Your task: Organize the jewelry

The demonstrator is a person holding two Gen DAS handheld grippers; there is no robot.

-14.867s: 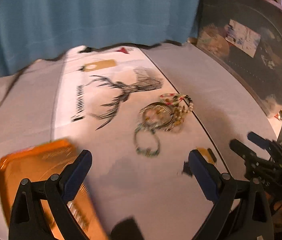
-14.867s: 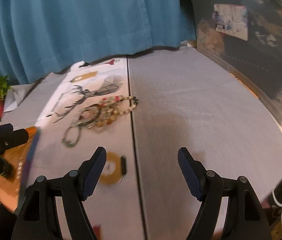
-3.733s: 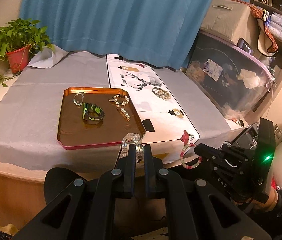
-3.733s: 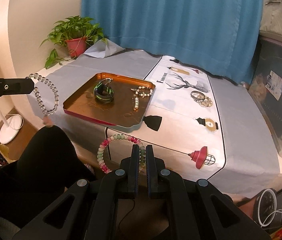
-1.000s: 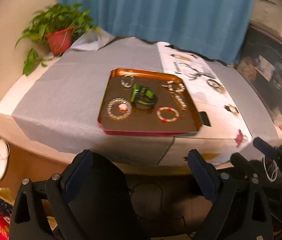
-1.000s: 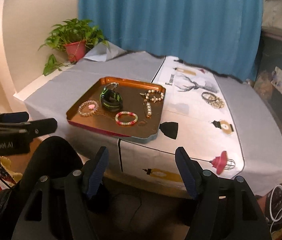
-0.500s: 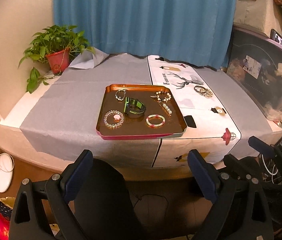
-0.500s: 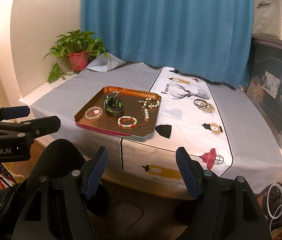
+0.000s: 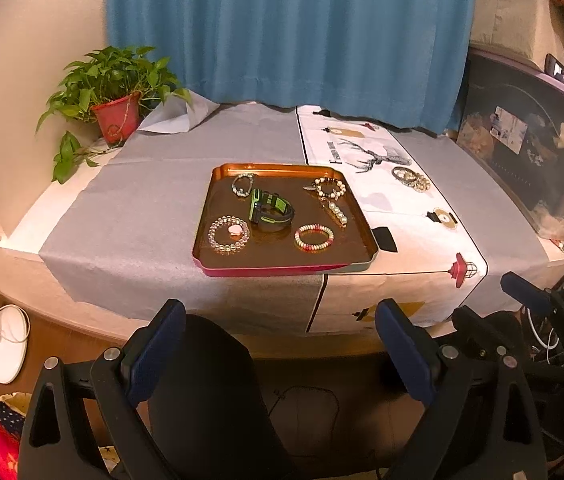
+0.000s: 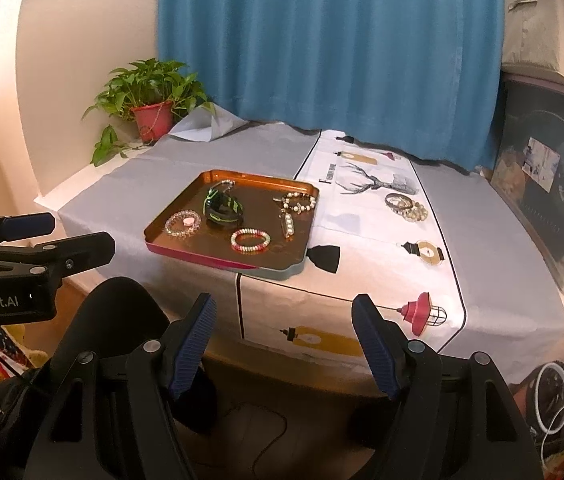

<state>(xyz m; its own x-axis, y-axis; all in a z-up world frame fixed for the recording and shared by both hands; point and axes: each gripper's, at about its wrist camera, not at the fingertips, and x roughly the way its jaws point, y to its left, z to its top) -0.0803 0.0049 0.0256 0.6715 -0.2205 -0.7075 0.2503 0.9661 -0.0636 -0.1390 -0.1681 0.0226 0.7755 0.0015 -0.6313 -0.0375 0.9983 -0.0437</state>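
An orange tray (image 9: 206,204) (image 10: 161,222) sits on the table near its front edge. In it lie a clear bead bracelet (image 9: 228,233), a green and black watch (image 9: 271,211), a pink and green bead bracelet (image 9: 314,237) (image 10: 250,240), a pearl bracelet (image 9: 330,187) and a small bead bracelet (image 9: 243,183). A pile of bracelets (image 9: 410,178) (image 10: 406,205) lies on the white runner beyond the tray. My left gripper (image 9: 279,346) and right gripper (image 10: 284,346) are both open and empty, held back from the table's front edge.
A potted plant (image 9: 115,94) stands at the far left corner. A blue curtain (image 9: 282,32) hangs behind the table. A clear storage bin (image 9: 530,152) stands at the right. A dark chair back (image 9: 209,392) is below the grippers. A white lamp base (image 9: 3,342) is on the floor.
Both grippers have pulled slightly further back from the table. Earlier they held bead bracelets; those now lie in the tray and both grippers are open.
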